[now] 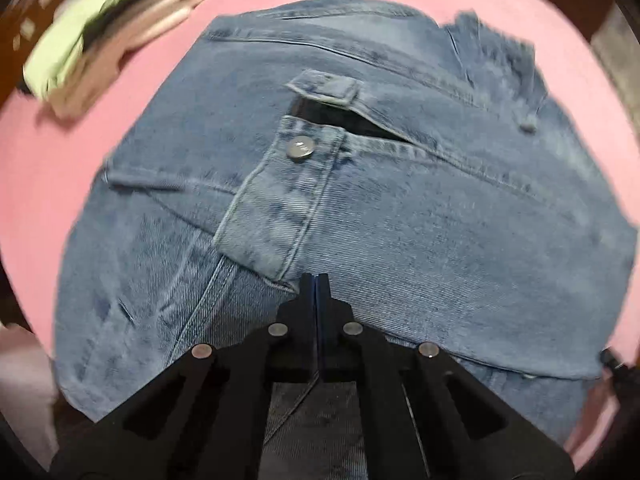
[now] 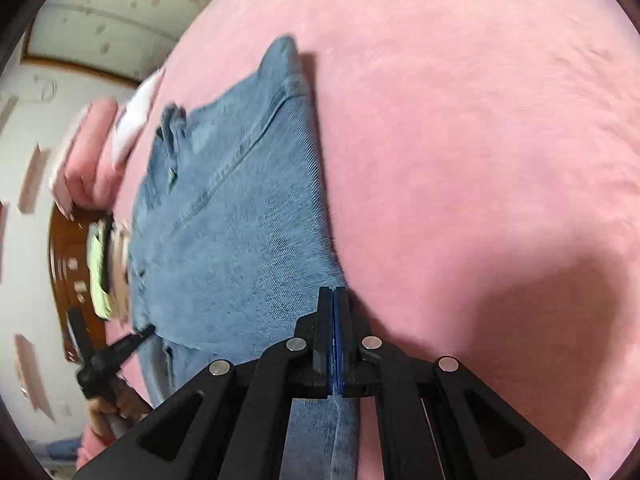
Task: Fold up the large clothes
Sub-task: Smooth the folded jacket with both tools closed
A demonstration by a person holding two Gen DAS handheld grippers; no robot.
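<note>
Blue denim jeans (image 1: pixel 380 216) lie folded on a pink bed sheet (image 1: pixel 100 160), waistband and metal button (image 1: pixel 300 148) up. My left gripper (image 1: pixel 316 280) is shut on a fold of the denim near the fly. In the right wrist view the jeans (image 2: pixel 240 220) stretch away to the left. My right gripper (image 2: pixel 333 292) is shut on the jeans' right edge, with denim hanging below the jaws. The left gripper (image 2: pixel 136 338) shows at the lower left, held by a hand.
A stack of folded clothes, pale green and pink (image 1: pixel 104 40), lies on the sheet at the far left; it also shows in the right wrist view (image 2: pixel 108 268). A pink pillow (image 2: pixel 92 152) and a wooden headboard (image 2: pixel 68 264) lie beyond. Bare pink sheet (image 2: pixel 480 140) spreads right.
</note>
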